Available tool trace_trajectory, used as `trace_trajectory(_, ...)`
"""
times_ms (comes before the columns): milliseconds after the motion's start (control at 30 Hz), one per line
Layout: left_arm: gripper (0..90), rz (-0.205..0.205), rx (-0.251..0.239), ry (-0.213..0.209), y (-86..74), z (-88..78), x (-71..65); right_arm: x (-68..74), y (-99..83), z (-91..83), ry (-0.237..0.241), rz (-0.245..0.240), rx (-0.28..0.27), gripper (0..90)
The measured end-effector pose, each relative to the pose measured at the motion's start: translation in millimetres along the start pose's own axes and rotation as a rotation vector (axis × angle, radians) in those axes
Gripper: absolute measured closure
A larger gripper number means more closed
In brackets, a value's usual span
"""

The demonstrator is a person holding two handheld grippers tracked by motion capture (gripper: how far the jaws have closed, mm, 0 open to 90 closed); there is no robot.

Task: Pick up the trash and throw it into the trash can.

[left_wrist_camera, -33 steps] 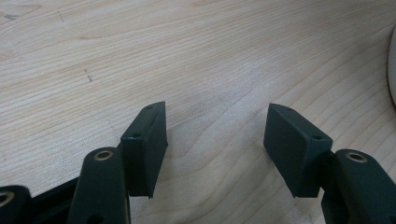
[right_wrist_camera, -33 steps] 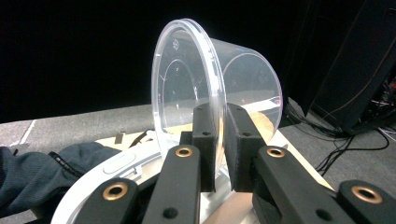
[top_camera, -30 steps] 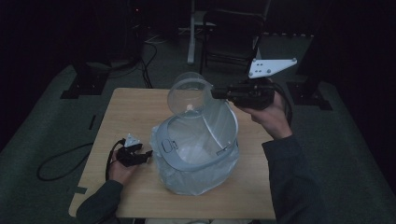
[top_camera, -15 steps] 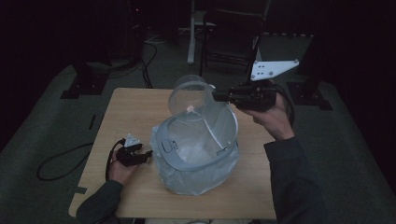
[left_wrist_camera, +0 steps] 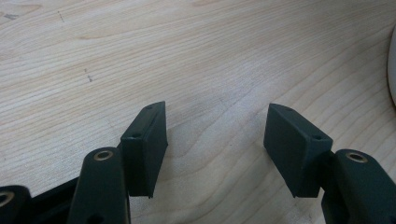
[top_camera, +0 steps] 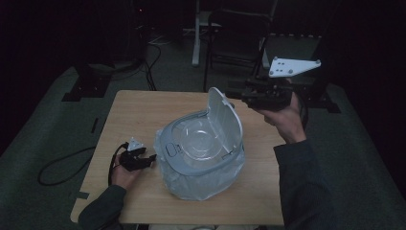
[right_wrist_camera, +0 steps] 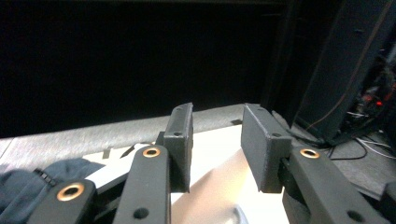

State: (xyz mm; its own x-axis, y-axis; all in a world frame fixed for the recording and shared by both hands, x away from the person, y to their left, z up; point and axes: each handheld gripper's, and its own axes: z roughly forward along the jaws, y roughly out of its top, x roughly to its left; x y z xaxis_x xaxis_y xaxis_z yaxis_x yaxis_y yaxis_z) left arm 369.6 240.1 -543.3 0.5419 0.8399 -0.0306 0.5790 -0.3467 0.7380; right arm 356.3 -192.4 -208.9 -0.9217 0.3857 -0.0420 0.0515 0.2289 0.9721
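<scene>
1. where the wooden table (top_camera: 143, 115) stands in a dark room, a grey bin (top_camera: 201, 153) sits near its middle, lined with a pale plastic bag (top_camera: 191, 184) that bulges out below the rim.
2. bin lid (top_camera: 224, 120): hinged up at the far right of the rim, standing nearly upright, its inner face turned toward the opening; the inside of the bin shows pale and glossy.
3. left gripper (top_camera: 152, 157): held low at the table's near left by the left hand (top_camera: 122, 175), just beside the bag; whether it touches the bag cannot be told. in the left gripper view (left_wrist_camera: 217, 149) the jaws stand wide apart over bare wood with nothing between them.
4. right gripper (top_camera: 229, 94): held up by the right hand (top_camera: 285, 120) above the table's far right edge, just behind the raised lid, with a white three-cornered plate on top. in the right gripper view (right_wrist_camera: 217, 144) the jaws stand partly apart with nothing between them, pointing over the pale table toward the dark room.
5. sleeves: dark, both forearms entering from the near side.
6. surroundings: a chair (top_camera: 239, 43) and black stands (top_camera: 88, 81) on the grey floor beyond the table; a cable (top_camera: 57, 165) trails on the floor at left.
</scene>
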Motion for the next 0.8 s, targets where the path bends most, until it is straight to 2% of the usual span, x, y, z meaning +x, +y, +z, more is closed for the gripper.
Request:
trace_trajectory(133,40.7,0.0,0.001,0.001,0.0,0.0,-0.2,-8.4,-5.2,-7.0,-0.064,0.032,-0.024,64.2)
trace_trajectory(200,40.8,0.001,0.001,0.001,0.0,0.0,-0.3,-11.7,-7.5,-8.7,-0.078,0.045,-0.025,64.3)
trace_trajectory(300,40.7,0.002,0.002,0.002,0.1,0.0,-0.3,-14.1,-10.3,-9.7,-0.097,0.051,-0.022,64.3)
trace_trajectory(333,40.7,0.002,0.002,0.002,0.1,0.0,-0.3,-15.6,-13.3,-9.8,-0.129,0.053,-0.009,64.1)
trace_trajectory(367,40.7,0.002,0.001,0.001,0.1,0.0,-0.2,-16.0,-14.4,-9.8,-0.14,0.053,-0.003,64.0)
trace_trajectory(500,40.7,0.002,0.002,0.001,0.0,0.0,-0.1,-19.9,-22.3,-9.3,-0.16,0.066,0.009,64.0)
trace_trajectory(800,40.6,0.002,0.002,0.001,0.1,0.0,-0.2,-25.0,-40.0,-4.3,-0.159,0.097,0.034,64.1)
